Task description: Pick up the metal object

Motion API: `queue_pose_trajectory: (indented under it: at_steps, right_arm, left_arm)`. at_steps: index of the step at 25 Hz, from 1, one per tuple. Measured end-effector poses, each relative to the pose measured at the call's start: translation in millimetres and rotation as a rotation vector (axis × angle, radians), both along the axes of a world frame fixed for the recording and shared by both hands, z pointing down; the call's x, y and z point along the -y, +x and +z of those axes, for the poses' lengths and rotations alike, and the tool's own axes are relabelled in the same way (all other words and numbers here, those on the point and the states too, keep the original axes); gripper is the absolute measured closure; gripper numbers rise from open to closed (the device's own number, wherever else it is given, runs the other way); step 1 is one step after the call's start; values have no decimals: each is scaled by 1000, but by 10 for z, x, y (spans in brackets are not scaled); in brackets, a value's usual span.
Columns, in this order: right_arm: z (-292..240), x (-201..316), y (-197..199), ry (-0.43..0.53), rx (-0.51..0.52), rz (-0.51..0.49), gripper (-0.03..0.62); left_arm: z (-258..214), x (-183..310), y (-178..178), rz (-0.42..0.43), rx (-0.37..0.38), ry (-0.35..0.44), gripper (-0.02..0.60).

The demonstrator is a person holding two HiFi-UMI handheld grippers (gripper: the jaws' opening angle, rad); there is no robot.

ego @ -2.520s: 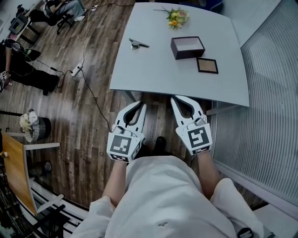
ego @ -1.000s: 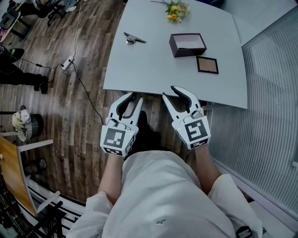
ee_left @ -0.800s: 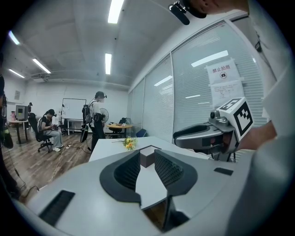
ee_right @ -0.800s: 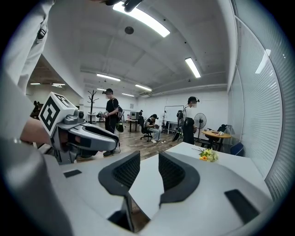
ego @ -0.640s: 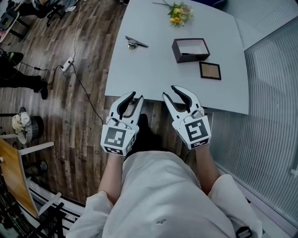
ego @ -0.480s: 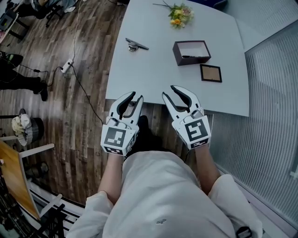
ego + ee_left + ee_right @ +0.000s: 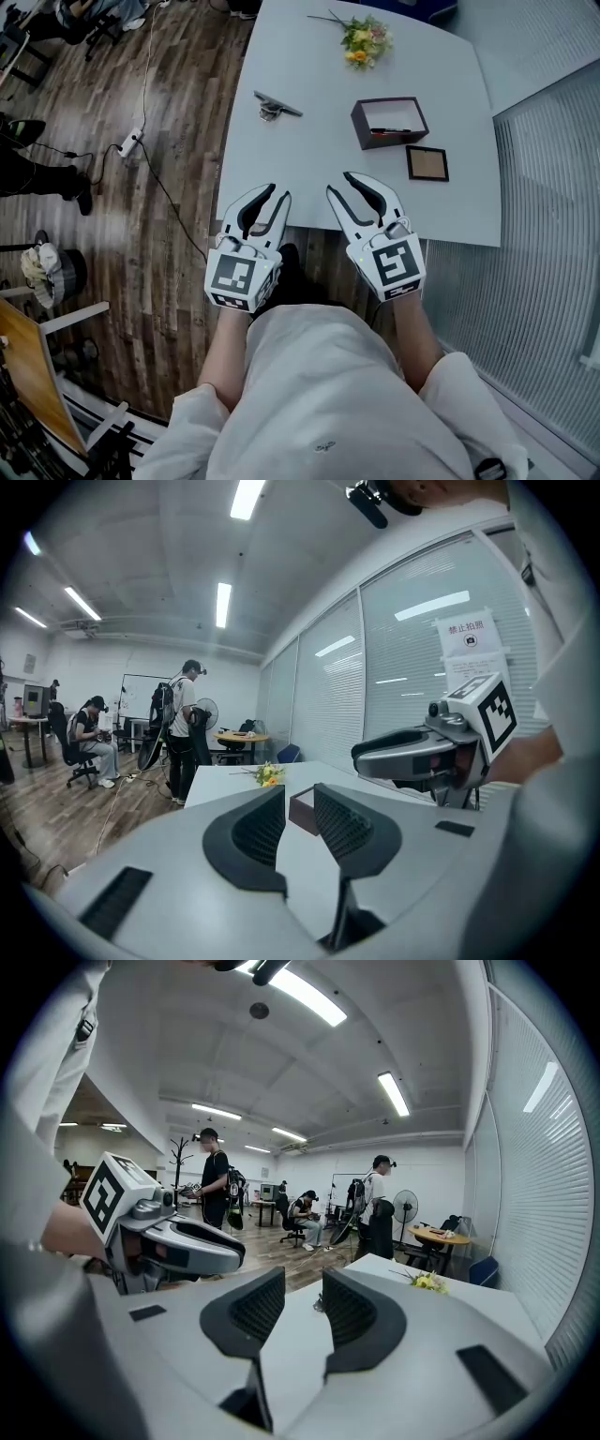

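Head view: left gripper (image 7: pixel 277 194) and right gripper (image 7: pixel 339 185), jaws spread and empty, at smooth desk (image 7: pixel 309 155) edge; slim metal object (image 7: pixel 277 105) beyond.

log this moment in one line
phase: pre-reach | left gripper: open, empty | right gripper: open, empty | metal object: on table, untouched

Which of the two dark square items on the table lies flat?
The framed panel, the nearer one; the open box beyond it has raised walls.
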State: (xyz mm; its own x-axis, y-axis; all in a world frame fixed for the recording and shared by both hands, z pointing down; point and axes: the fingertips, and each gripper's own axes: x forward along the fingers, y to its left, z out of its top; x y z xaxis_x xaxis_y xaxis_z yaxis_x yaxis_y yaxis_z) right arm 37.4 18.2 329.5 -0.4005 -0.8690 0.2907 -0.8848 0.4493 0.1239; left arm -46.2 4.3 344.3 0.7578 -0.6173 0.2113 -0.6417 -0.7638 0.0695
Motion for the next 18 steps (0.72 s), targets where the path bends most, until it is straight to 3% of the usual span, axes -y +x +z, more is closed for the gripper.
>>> queue_pose_trajectory:
  at_steps: [18]
  right_arm:
    - [57, 514, -154, 1, -15, 58, 462]
  left_arm:
    - [71, 626, -96, 62, -19, -14, 477]
